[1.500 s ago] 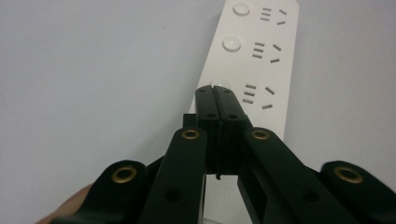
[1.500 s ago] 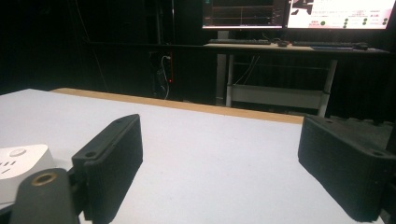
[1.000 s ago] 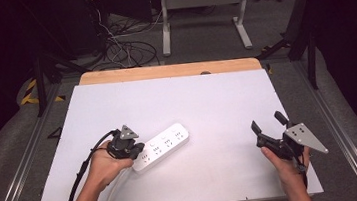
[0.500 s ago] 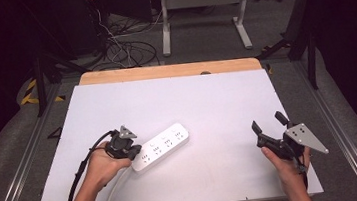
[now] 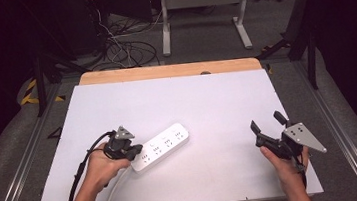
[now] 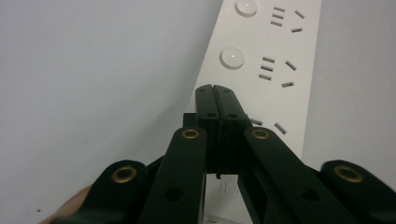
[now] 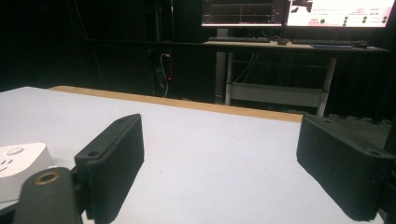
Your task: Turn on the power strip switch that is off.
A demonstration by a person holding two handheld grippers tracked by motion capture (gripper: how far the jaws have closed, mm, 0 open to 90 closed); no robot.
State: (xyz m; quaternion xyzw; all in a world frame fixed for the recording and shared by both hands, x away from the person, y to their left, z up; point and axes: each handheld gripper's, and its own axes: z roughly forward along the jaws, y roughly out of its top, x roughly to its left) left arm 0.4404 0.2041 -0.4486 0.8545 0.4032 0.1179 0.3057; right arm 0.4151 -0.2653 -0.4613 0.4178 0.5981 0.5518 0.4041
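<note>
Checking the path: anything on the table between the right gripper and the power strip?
No. In the high view, only bare white table separates the right gripper from the power strip.

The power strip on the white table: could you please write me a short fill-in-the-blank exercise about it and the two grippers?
1. The left gripper, jaws shut, rests its tips on the white ____.
2. The right gripper has its jaws ____, with nothing between them.
3. The power strip lies on the white table, nearer the ____ gripper.

Missing words: power strip; open; left
</note>
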